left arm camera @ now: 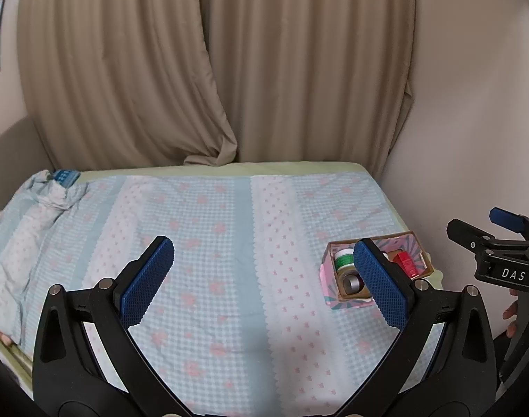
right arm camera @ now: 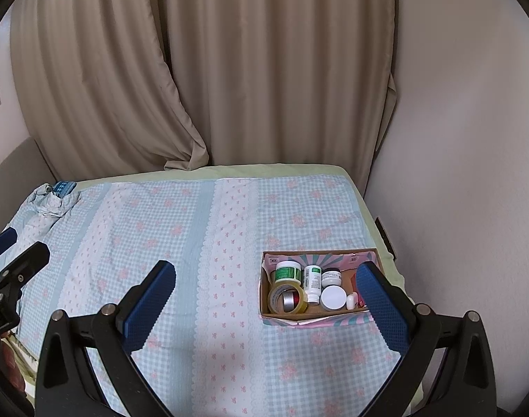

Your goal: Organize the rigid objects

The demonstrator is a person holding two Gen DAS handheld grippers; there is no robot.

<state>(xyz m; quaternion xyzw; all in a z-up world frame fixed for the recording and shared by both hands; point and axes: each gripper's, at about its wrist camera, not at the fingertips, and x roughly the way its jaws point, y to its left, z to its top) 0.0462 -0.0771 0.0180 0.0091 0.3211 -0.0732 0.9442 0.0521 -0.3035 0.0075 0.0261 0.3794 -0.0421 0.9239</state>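
The rigid objects sit gathered inside the cardboard box (right arm camera: 318,316) near the right edge of the bed (right arm camera: 201,243): a tape roll (right arm camera: 287,299), a green-labelled jar (right arm camera: 288,271), a white bottle (right arm camera: 312,283), a dark jar (right arm camera: 331,276), a white-lidded jar (right arm camera: 333,297) and a small white piece. Nothing loose lies on the quilt apart from a blue item (right arm camera: 63,187) by the bunched bedding at the far left, so the sorting looks essentially finished. Both the left gripper (left arm camera: 264,278) and the right gripper (right arm camera: 266,299) hover above the bed with fingers spread wide and nothing between them.

The right wrist view looks straight down into the box and shows its full contents. The left wrist view has one finger covering much of the box, yet it alone shows clearly a red box (left arm camera: 406,262), probably a carton, which the right view mostly hides.
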